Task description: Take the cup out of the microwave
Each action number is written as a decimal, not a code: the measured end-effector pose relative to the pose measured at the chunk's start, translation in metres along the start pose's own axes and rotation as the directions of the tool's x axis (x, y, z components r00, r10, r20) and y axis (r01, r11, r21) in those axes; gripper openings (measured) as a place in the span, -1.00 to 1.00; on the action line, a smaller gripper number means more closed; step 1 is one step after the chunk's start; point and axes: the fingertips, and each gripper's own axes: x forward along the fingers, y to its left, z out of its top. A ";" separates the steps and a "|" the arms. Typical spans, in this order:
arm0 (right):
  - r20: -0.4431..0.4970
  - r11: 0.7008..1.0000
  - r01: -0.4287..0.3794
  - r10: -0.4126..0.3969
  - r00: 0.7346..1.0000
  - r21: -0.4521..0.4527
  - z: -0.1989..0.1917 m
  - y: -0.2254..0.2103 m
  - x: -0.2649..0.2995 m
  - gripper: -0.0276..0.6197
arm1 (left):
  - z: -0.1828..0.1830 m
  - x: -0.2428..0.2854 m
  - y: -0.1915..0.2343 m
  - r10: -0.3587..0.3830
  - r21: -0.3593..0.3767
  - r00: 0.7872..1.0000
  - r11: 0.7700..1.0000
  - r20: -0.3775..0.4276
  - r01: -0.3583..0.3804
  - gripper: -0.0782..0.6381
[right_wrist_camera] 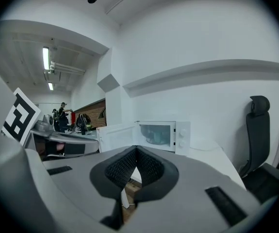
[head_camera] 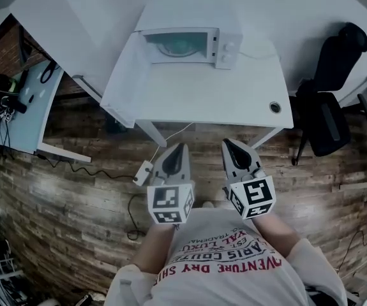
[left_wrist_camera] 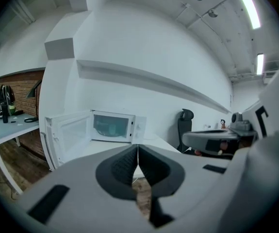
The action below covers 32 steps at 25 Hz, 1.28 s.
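A white microwave (head_camera: 189,43) stands at the back of a white table (head_camera: 202,94), its door (head_camera: 122,75) swung open to the left. Inside it a pale teal cup (left_wrist_camera: 111,129) shows dimly; the right gripper view also catches the cup (right_wrist_camera: 154,137). Both grippers hang over the wooden floor, short of the table's front edge, and point at the microwave. My left gripper (head_camera: 178,148) is shut with nothing between its pads. Beside it my right gripper (head_camera: 229,144) is shut and empty as well. Neither is near the cup.
A black office chair (head_camera: 330,101) stands right of the table. A pale blue desk (head_camera: 23,107) with small items sits at the left. A cable with a white adapter (head_camera: 143,171) lies on the floor under the table's front edge.
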 end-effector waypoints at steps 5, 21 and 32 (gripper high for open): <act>0.004 1.000 0.012 -0.012 1.000 -0.005 0.006 -0.029 0.036 -0.90 | 0.012 0.038 0.013 0.005 0.008 1.000 1.000 0.010 -0.005 -0.76; -0.022 0.999 0.054 -0.055 0.998 -0.003 0.034 -0.091 0.189 -0.90 | 0.065 0.207 0.086 -0.065 0.010 0.998 0.998 0.014 0.065 -0.76; -0.040 0.995 0.098 -0.098 0.994 -0.011 0.048 -0.148 0.309 -0.90 | 0.094 0.333 0.149 -0.125 -0.006 0.992 0.992 -0.006 0.125 -0.76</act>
